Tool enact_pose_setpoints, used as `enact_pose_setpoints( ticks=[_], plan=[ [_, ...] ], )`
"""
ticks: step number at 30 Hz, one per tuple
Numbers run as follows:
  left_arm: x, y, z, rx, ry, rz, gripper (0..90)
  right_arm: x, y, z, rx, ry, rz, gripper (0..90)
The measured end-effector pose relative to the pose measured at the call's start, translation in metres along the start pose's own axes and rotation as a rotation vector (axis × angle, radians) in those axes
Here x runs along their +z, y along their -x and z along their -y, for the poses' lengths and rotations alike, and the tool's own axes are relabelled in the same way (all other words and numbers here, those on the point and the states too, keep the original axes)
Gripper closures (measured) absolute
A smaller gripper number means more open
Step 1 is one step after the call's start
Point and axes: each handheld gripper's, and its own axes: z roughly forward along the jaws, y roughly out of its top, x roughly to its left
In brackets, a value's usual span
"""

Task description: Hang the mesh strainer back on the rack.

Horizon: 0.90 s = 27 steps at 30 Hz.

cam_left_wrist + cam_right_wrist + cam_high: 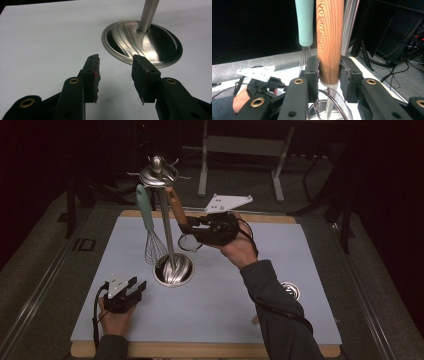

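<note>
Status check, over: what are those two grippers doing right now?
Right gripper shut on wooden-handled strainer, hanging from rack. Left gripper open, idle near rack base. Whisk hangs alongside.

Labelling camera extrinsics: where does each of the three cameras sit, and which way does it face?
High view: above the near edge, facing forward and down on the pale blue mat; both forearms and hands show.
Left gripper view: rides the left gripper, facing the steel stand's round base; open jaws show.
Right gripper view: rides the right gripper, clamped on the wooden-handled strainer.
All share the stand.
</note>
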Motion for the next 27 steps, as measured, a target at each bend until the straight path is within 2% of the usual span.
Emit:
enact_pose_setpoints(
  ticks=[11, 27],
  plan=[
    [-0.0004, -0.0003, 0.0001, 0.004, -0.001, 0.0, 57.8, 0.008, -0.0031, -0.0028, 0.002, -0.011, 0.001, 69.1],
    [-0.0003, 0.0004, 0.0001, 0.002, -0.002, -0.002, 57.9, 0.0041, -0.0031, -0.0024, -0.011, -0.02, -0.013, 68.3]
  ],
)
